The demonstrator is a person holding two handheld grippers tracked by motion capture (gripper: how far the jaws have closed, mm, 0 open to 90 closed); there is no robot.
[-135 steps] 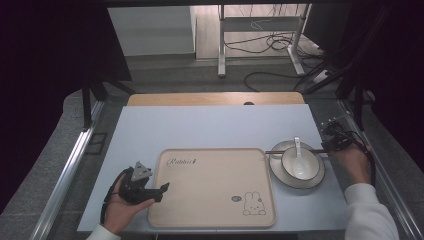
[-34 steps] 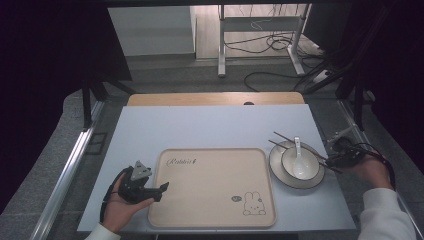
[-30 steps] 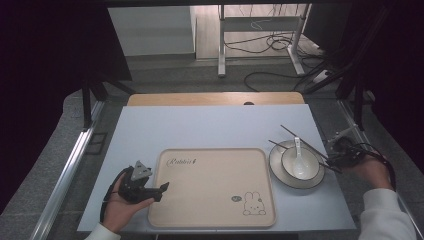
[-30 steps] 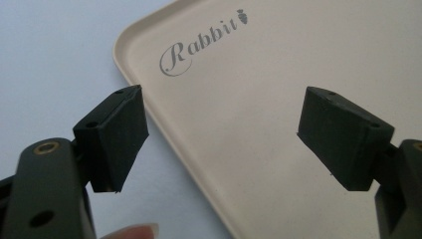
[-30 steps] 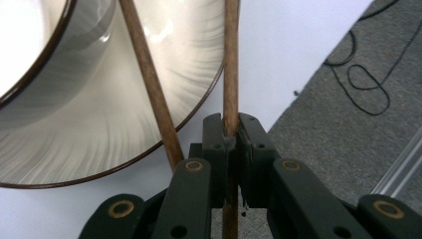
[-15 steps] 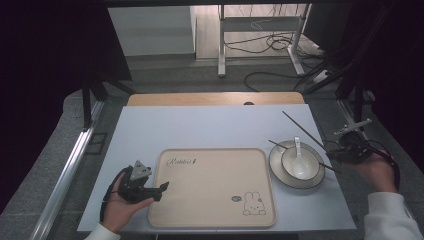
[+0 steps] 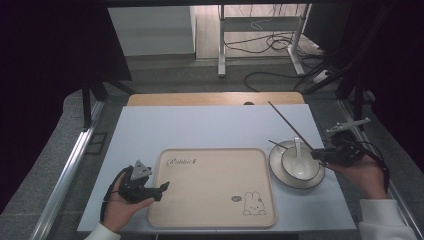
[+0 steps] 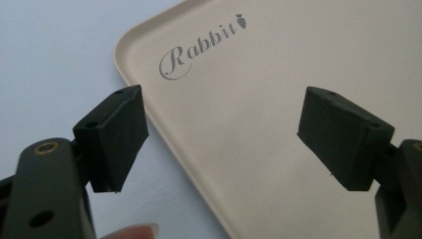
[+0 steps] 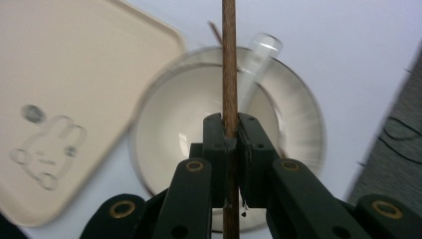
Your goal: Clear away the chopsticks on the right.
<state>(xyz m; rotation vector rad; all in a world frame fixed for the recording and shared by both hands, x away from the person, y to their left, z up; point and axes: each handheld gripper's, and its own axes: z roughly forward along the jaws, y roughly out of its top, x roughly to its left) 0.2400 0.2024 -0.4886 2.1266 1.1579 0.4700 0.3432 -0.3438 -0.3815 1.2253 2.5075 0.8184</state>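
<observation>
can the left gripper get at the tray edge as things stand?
Probably yes. The left gripper is open and sits right at the left edge of the tray, one jaw over the table, the other over the tray. Nothing lies between them.

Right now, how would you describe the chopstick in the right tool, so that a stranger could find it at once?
Start from the beige tray on the pale blue table and go right to the plate with the white bowl. The chopstick is the thin dark wooden stick rising over the bowl, clamped in the right tool. Unlike the white spoon in the bowl, it is lifted.
</observation>
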